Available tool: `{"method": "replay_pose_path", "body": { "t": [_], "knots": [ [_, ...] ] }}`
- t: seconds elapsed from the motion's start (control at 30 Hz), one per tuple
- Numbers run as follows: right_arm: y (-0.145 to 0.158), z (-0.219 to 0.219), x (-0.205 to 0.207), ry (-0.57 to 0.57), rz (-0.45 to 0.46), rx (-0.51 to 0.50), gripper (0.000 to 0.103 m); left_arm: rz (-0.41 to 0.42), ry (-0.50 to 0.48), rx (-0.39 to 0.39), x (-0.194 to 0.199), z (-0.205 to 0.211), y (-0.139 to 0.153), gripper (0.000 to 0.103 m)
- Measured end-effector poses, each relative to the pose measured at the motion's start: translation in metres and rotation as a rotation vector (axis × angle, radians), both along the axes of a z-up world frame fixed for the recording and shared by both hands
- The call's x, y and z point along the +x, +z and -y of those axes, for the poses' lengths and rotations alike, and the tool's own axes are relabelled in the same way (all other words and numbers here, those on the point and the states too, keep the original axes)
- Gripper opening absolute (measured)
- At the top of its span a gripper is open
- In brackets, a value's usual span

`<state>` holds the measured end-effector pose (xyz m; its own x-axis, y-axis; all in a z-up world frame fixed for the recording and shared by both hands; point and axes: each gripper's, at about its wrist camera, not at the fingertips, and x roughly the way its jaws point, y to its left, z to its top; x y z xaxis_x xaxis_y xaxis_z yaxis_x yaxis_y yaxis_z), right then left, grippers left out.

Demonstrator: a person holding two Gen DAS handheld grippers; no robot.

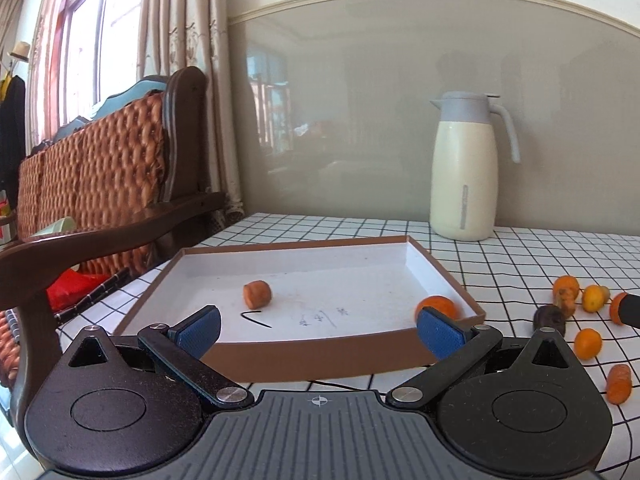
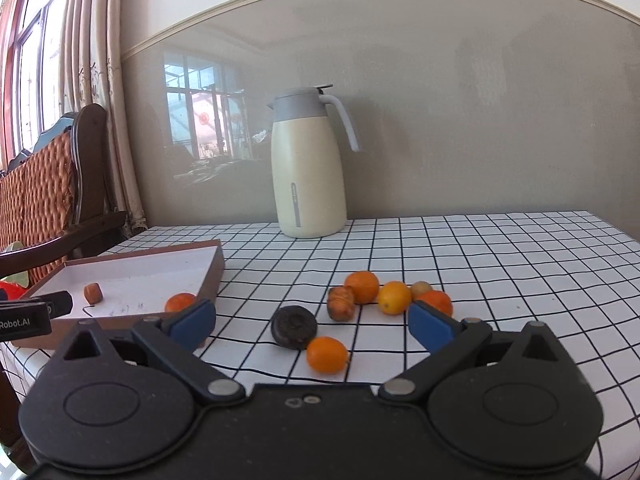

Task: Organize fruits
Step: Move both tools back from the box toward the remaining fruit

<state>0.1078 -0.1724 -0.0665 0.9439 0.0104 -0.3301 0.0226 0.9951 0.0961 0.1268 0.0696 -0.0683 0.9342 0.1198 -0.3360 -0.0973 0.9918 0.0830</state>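
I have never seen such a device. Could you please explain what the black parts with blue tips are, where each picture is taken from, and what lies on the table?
Each picture comes from a camera on a hand-held gripper, looking along its two blue-tipped fingers. The left gripper faces a shallow brown box holding two orange pieces. The right gripper faces loose fruits on the checked tablecloth: a near orange fruit, a dark round piece and more behind. A cream jug stands at the wall. Both grippers are open and hold nothing.
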Motion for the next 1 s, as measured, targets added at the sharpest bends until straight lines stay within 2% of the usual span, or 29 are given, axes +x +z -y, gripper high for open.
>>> {"method": "replay_pose_path", "body": {
  "t": [0.6,1.0],
  "knots": [
    [-0.011,0.062,-0.010,-0.164,-0.047,-0.004,0.094,-0.046,-0.241,0.034,0.006,0.097,-0.016,0.103],
    [-0.017,0.079,-0.010,-0.190,-0.078,0.013,0.087,-0.066,-0.297,0.035,0.013,0.130,-0.024,0.103]
  ]
}}
